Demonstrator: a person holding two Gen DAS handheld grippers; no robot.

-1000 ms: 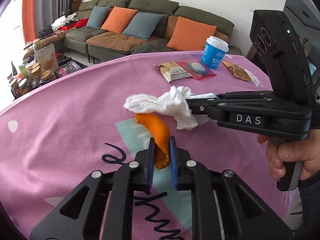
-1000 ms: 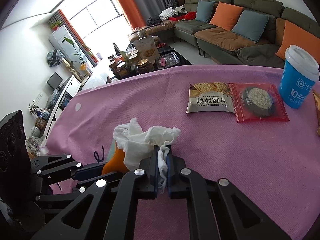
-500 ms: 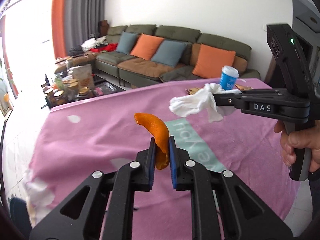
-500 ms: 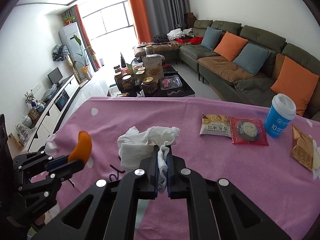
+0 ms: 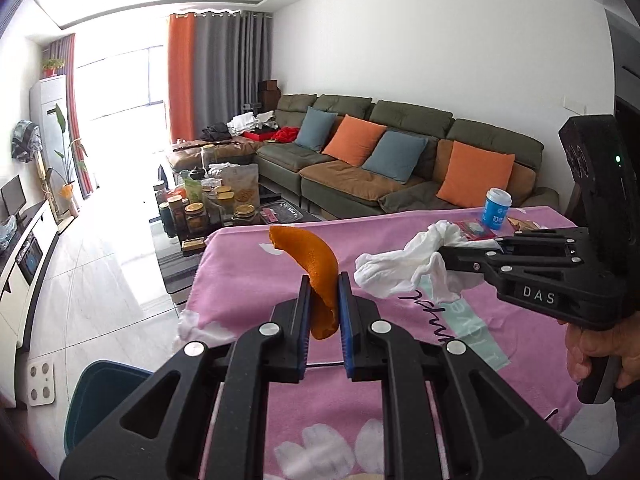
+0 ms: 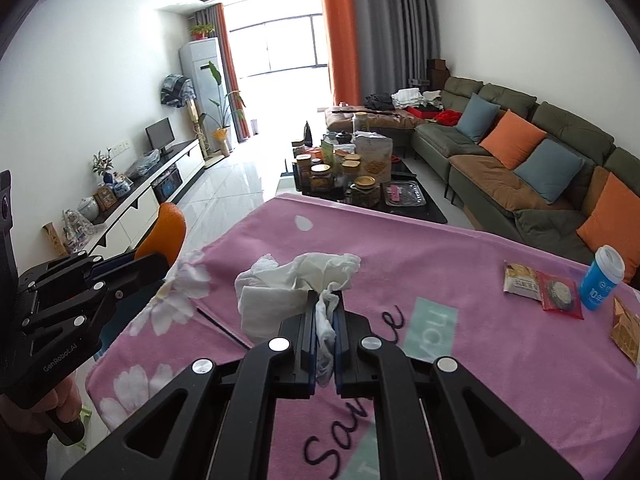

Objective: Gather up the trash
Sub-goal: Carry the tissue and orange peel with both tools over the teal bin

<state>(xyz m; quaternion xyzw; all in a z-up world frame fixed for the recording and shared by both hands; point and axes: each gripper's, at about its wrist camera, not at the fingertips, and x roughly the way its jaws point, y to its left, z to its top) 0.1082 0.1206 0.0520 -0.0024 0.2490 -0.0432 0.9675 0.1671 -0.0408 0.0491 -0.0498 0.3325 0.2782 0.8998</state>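
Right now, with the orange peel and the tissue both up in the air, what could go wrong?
The curved orange peel is pinched only at its lower end by the left gripper, so it might slip out or swing loose.

The crumpled white tissue is held by one thin twisted corner in the right gripper; it could tear or drop onto the pink tablecloth.

The dark teal bin sits low beside the table, so either piece might miss it.

- Both grippers, left gripper [image 5: 324,294] and right gripper [image 6: 324,312], were built in matte black plastic, with silver screws and blue-lined jaws.
- "DAS" was lettered in white on the right one.
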